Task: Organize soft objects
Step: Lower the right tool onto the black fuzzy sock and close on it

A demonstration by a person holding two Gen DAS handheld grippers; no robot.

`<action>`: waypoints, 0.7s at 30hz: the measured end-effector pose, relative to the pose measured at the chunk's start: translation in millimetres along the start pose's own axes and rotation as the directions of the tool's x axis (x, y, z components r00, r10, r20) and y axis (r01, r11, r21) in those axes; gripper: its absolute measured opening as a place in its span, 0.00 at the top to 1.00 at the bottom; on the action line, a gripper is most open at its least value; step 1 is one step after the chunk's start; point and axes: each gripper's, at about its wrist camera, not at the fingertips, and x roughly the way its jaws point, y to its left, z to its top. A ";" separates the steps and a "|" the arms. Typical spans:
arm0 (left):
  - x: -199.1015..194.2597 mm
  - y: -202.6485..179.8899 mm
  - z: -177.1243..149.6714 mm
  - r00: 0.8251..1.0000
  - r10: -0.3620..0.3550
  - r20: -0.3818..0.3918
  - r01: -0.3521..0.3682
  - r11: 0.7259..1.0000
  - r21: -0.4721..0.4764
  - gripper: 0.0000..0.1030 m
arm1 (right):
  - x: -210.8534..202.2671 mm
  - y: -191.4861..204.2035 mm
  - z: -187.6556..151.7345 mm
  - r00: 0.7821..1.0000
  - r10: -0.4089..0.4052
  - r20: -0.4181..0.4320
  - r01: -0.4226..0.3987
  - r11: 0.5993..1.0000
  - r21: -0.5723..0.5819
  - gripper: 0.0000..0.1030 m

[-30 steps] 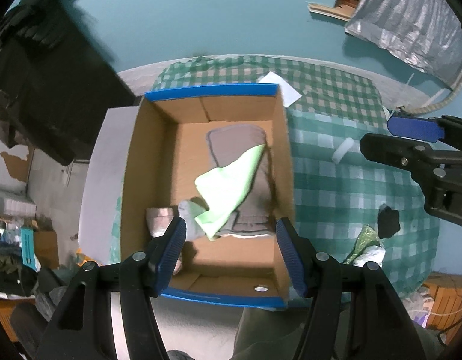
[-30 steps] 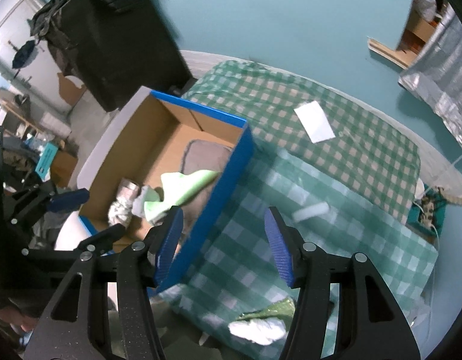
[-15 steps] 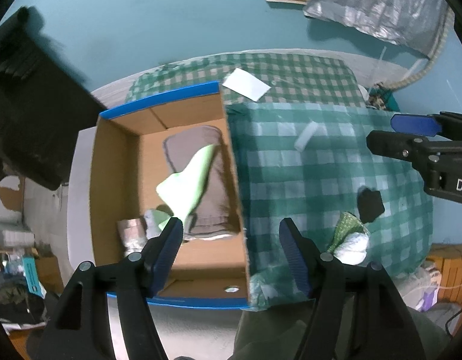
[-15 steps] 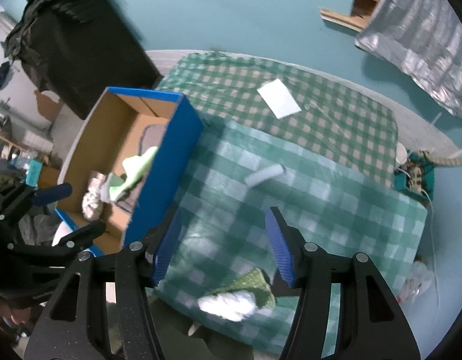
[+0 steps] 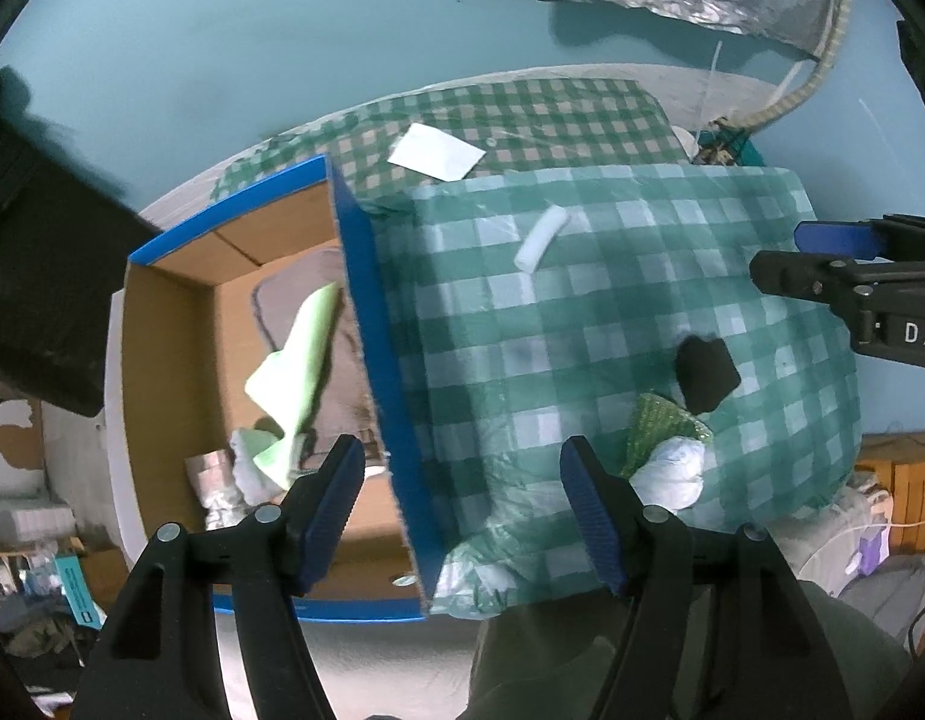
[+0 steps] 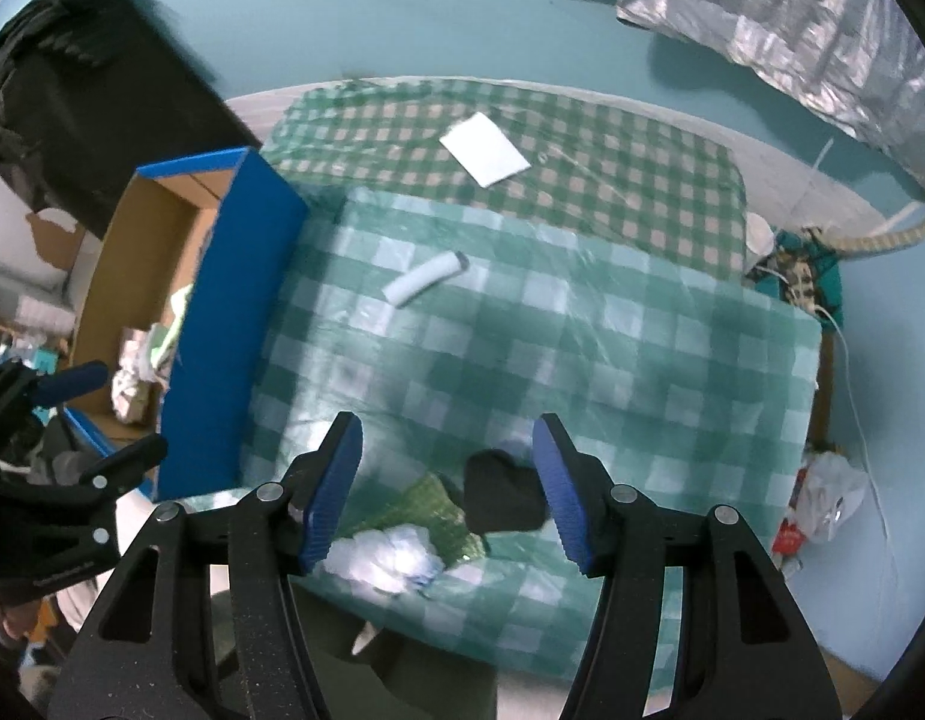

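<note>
Hovering over checked tablecloth (image 6: 582,360): both tongs released, nothing between pads. Left gripper (image 5: 462,507) jaws just opened further, straddling blue wall of cardboard box (image 5: 378,372). Right gripper (image 6: 447,489) above black soft piece (image 6: 501,501), touching green cloth (image 6: 426,510) and white wad (image 6: 384,558) at near table edge. Lime cloth (image 5: 300,360) lies inside box.

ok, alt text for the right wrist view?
The open right gripper points down at a black soft object on a green checked cloth, beside a green mesh piece and a white wad. A blue-sided cardboard box stands at left.
</note>
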 end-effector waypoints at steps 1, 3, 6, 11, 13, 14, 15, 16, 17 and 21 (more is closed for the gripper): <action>0.7 -3.0 0.1 1.000 -0.004 0.000 0.004 1.000 0.005 0.30 | 1.7 -3.6 -1.9 1.000 -0.001 -0.004 0.001 1.000 0.006 0.42; 3.6 -9.2 0.2 1.000 -0.007 -0.003 0.007 1.000 0.016 0.29 | 5.1 -8.7 -5.3 1.000 -0.003 -0.010 0.003 1.000 0.013 0.42; 6.8 -19.5 -0.6 1.000 -0.010 -0.003 0.011 0.999 0.039 0.29 | 14.7 -14.4 -10.7 1.000 -0.006 -0.030 0.007 1.000 0.023 0.42; 14.0 -32.9 -3.3 1.000 -0.030 -0.007 0.030 0.997 0.065 0.28 | 32.4 -21.8 -18.9 0.998 0.009 -0.056 -0.007 0.999 0.033 0.42; 19.9 -38.2 -4.9 0.999 -0.037 -0.019 0.038 0.997 0.070 0.28 | 42.8 -25.3 -22.7 0.997 0.014 -0.073 -0.011 0.999 0.038 0.42; 22.6 -40.2 -5.5 0.999 -0.040 -0.024 0.041 0.996 0.073 0.28 | 45.6 -25.6 -23.6 0.997 0.014 -0.077 -0.011 0.999 0.037 0.42; 26.6 -43.2 -6.6 0.999 -0.044 -0.032 0.046 0.996 0.077 0.28 | 50.8 -26.5 -25.0 0.997 0.015 -0.081 -0.012 0.999 0.035 0.42; 29.0 -44.8 -7.2 0.998 -0.045 -0.037 0.048 0.996 0.079 0.28 | 54.8 -27.0 -26.3 0.996 0.016 -0.085 -0.013 0.999 0.033 0.42; 32.3 -47.0 -8.3 0.998 -0.045 -0.044 0.048 0.995 0.082 0.28 | 61.3 -27.4 -28.5 0.995 0.018 -0.094 -0.015 0.999 0.029 0.42; 44.4 -56.7 -12.4 0.998 -0.042 -0.055 0.047 0.993 0.104 0.27 | 81.9 -29.6 -34.4 0.992 0.018 -0.122 -0.015 1.000 0.022 0.42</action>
